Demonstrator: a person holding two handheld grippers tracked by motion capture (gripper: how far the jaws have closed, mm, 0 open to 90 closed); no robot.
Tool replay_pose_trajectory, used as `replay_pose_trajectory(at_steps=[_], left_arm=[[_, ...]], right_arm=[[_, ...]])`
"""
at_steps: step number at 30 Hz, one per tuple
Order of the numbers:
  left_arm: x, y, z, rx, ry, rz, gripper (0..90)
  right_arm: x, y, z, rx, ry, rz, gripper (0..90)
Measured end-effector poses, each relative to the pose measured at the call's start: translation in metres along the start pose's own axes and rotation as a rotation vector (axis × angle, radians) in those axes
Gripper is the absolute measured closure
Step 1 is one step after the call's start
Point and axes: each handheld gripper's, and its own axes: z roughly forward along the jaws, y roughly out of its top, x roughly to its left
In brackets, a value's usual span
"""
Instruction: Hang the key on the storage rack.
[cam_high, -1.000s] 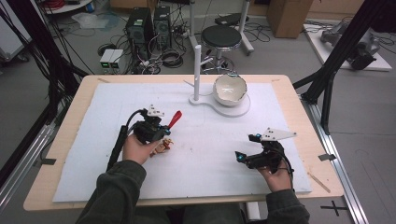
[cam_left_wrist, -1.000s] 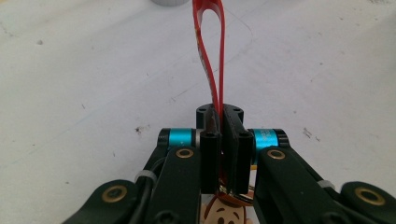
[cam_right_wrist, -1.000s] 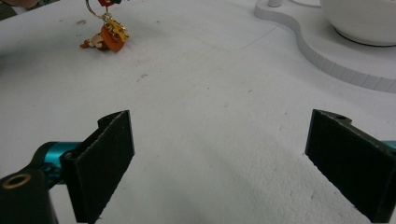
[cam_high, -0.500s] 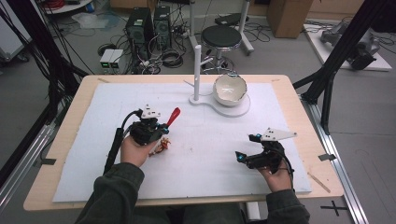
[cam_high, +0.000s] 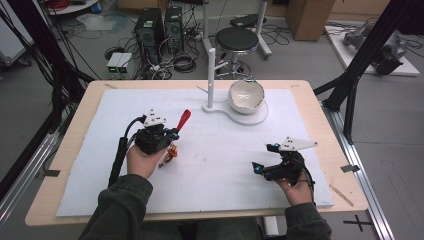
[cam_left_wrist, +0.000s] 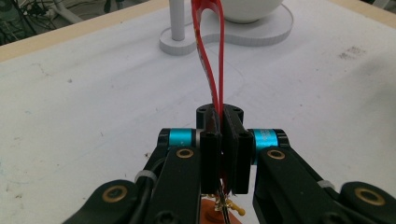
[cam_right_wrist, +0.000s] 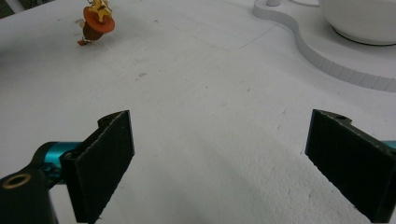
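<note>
A red loop strap (cam_high: 183, 120) sticks out forward from my left gripper (cam_high: 171, 133), which is shut on it over the white mat, left of centre. In the left gripper view the strap (cam_left_wrist: 208, 56) rises from between the closed jaws of that gripper (cam_left_wrist: 219, 119). A small orange-brown charm (cam_high: 170, 154) hangs from the strap's lower end by the hand and also appears as the charm (cam_left_wrist: 219, 212) under the jaws. My right gripper (cam_high: 262, 157) rests at the front right, open, with nothing in it. Its jaws stand wide apart in the right gripper view (cam_right_wrist: 219, 154), with the charm (cam_right_wrist: 95, 23) far off.
A white stand with an upright post (cam_high: 211, 75) and a flat base (cam_high: 252, 120) sits at the back centre, with a white bowl (cam_high: 246, 95) on it. The white mat (cam_high: 220, 165) covers most of the wooden table (cam_high: 75, 115).
My left gripper has shifted a little to the left and away with the red strap. The right gripper has stayed where it was.
</note>
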Motion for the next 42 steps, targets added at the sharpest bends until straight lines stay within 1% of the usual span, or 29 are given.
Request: replay_pose_trajectory(at_steps=[4, 6, 9, 13, 14, 19, 21, 23, 25, 30, 34, 39, 42], left_arm=[[-0.001, 0.002, -0.003, -0.023, 0.001, -0.007, 85.5], [-0.001, 0.003, -0.004, -0.025, 0.001, 0.0, 85.5], [-0.002, 0.006, -0.005, -0.033, 0.002, -0.004, 85.5], [-0.003, 0.009, -0.007, -0.038, 0.004, 0.007, 85.5], [-0.003, 0.009, -0.007, -0.043, 0.003, 0.002, 85.5], [-0.003, 0.012, -0.01, -0.052, 0.002, 0.005, 85.5], [-0.003, 0.013, -0.011, -0.058, 0.006, 0.001, 85.5], [-0.003, 0.014, -0.012, -0.058, 0.006, 0.005, 85.5], [-0.003, 0.015, -0.012, -0.065, 0.005, -0.001, 85.6], [-0.002, 0.019, -0.014, -0.071, 0.009, 0.005, 85.5], [-0.002, 0.023, -0.015, -0.075, 0.002, 0.007, 85.5], [-0.002, 0.03, -0.017, -0.096, 0.004, 0.012, 85.6], [-0.004, 0.034, -0.017, -0.1, 0.003, 0.019, 85.6]], right_arm=[[0.0, 0.0, 0.0, 0.001, 0.001, 0.0, 6.9], [0.0, 0.0, 0.0, -0.003, 0.002, -0.004, 6.9], [0.0, 0.0, 0.001, 0.0, 0.003, -0.001, 6.9], [0.0, 0.0, 0.001, -0.001, 0.003, -0.001, 6.9], [0.0, 0.0, 0.001, -0.001, 0.004, -0.001, 6.9], [0.0, 0.0, 0.001, -0.001, 0.002, -0.004, 6.9], [0.0, 0.001, 0.001, 0.002, 0.002, 0.004, 6.9], [-0.001, 0.001, 0.002, 0.001, 0.0, -0.003, 6.9], [-0.001, 0.001, 0.002, 0.003, 0.003, -0.001, 6.9], [-0.002, 0.001, 0.004, 0.003, 0.003, -0.006, 6.9], [-0.002, 0.001, 0.005, 0.003, 0.001, 0.0, 6.9], [-0.002, 0.001, 0.006, 0.007, -0.001, 0.0, 6.9], [-0.002, 0.001, 0.005, 0.007, 0.001, 0.004, 6.9]])
